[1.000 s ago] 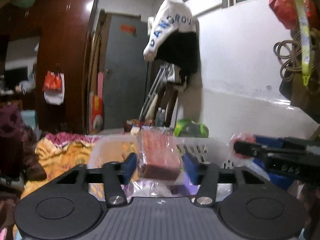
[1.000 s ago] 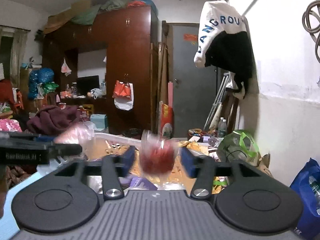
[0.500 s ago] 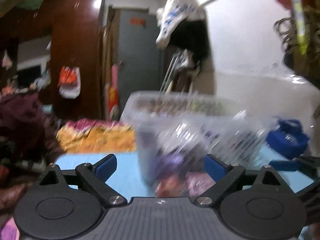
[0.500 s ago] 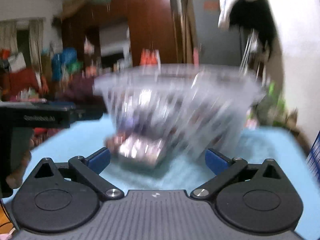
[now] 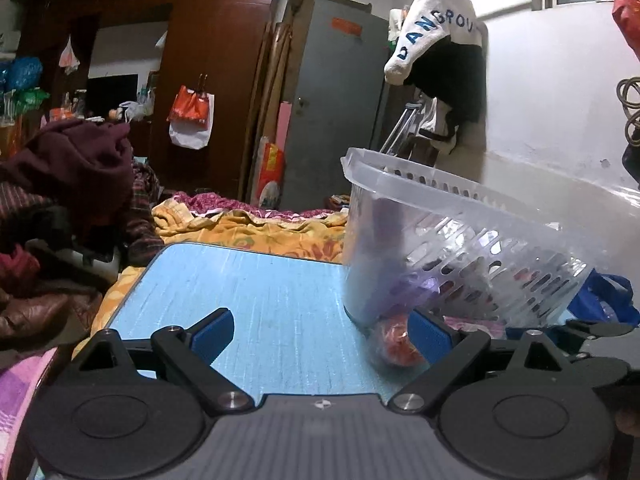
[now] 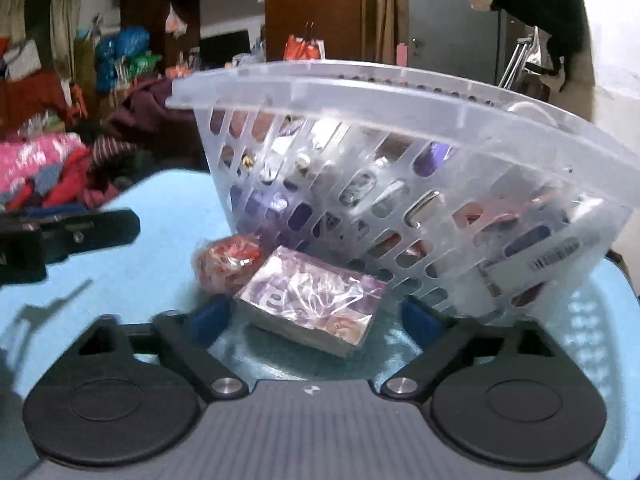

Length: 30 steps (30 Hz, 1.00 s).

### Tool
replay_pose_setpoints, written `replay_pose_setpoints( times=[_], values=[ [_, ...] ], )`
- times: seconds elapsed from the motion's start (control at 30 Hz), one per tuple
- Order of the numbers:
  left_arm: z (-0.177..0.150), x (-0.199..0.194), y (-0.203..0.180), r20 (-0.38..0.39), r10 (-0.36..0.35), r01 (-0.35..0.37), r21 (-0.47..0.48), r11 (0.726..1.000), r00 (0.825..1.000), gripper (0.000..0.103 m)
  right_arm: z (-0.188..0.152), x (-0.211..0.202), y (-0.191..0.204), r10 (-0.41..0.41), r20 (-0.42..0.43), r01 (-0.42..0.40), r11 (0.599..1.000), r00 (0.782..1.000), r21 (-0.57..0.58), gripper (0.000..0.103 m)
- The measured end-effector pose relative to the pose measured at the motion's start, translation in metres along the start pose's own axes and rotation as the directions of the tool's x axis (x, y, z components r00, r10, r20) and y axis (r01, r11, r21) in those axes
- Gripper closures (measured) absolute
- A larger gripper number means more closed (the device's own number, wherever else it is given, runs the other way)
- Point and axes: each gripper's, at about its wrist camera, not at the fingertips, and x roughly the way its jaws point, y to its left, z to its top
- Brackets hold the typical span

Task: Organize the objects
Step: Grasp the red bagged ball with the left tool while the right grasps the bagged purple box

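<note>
Now both jaws spread: left hand-held gripper (image 5: 322, 330), right hand-held gripper (image 6: 316, 322), purple packet (image 6: 310, 300) between, basket (image 6: 400, 168) behind.

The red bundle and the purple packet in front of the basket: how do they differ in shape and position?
The red bundle is rounded and lumpy; the purple packet is flat and box-shaped. The bundle lies farther left, the packet between the right gripper's open fingers. Both are in clear wrap, outside the basket, on the blue table.

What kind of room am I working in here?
Most likely a cluttered bedroom at home: a dark wooden wardrobe, a bed with a floral sheet, piled clothes. The basket sits on a blue table.
</note>
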Motion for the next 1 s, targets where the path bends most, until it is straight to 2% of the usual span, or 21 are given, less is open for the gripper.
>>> replay_pose_setpoints(
  times=[0.13, 0.23, 0.37, 0.53, 0.7, 0.77, 0.8, 0.83, 0.87, 0.9, 1.0],
  values=[
    [-0.004, 0.001, -0.007, 0.005, -0.003, 0.003, 0.034, 0.999, 1.0, 0.008, -0.006, -0.009, -0.01, 0.051, 0.004, -0.051, 0.998, 0.999, 0.023, 0.028],
    [-0.005, 0.006, -0.02, -0.02, -0.008, 0.01, 0.078, 0.997, 1.0, 0.008, -0.017, -0.028, -0.02, 0.039, 0.03, -0.04, 0.999, 0.999, 0.013, 0.028],
    [-0.005, 0.02, -0.046, -0.073, -0.015, 0.025, 0.141, 0.99, 0.997, 0.008, -0.029, -0.057, -0.05, 0.035, 0.078, -0.041, 0.996, 0.996, 0.074, 0.028],
    [-0.007, 0.035, -0.079, -0.089, 0.06, -0.038, 0.237, 0.971, 0.994, 0.008, -0.042, -0.079, -0.085, 0.018, 0.13, -0.038, 0.987, 0.991, 0.157, 0.028],
    [-0.006, 0.045, -0.085, -0.104, 0.126, -0.101, 0.223, 0.97, 0.987, 0.012, -0.043, -0.08, -0.096, 0.028, 0.164, -0.061, 0.977, 0.986, 0.202, 0.028],
    [-0.005, 0.049, -0.083, -0.116, 0.138, -0.11, 0.217, 0.97, 0.984, 0.017, -0.041, -0.081, -0.096, 0.015, 0.171, -0.05, 0.978, 0.985, 0.201, 0.028],
    [-0.005, 0.051, -0.082, -0.125, 0.134, -0.105, 0.211, 0.972, 0.983, 0.025, -0.041, -0.08, -0.096, 0.013, 0.176, -0.048, 0.979, 0.984, 0.197, 0.028],
    [-0.005, 0.052, -0.08, -0.134, 0.13, -0.1, 0.211, 0.972, 0.982, 0.039, -0.041, -0.08, -0.097, 0.019, 0.178, -0.055, 0.979, 0.984, 0.196, 0.028],
    [-0.007, 0.054, -0.079, -0.148, 0.127, -0.093, 0.213, 0.973, 0.981, 0.048, -0.041, -0.079, -0.096, 0.023, 0.179, -0.058, 0.979, 0.984, 0.194, 0.028],
    [-0.008, 0.056, -0.079, -0.162, 0.133, -0.097, 0.215, 0.972, 0.978, 0.05, -0.04, -0.079, -0.095, 0.02, 0.179, -0.054, 0.98, 0.984, 0.189, 0.028],
    [-0.008, 0.047, -0.077, -0.138, 0.103, -0.073, 0.207, 0.976, 0.985, 0.052, -0.042, -0.08, -0.095, 0.019, 0.186, -0.054, 0.981, 0.982, 0.184, 0.028]
  ],
)
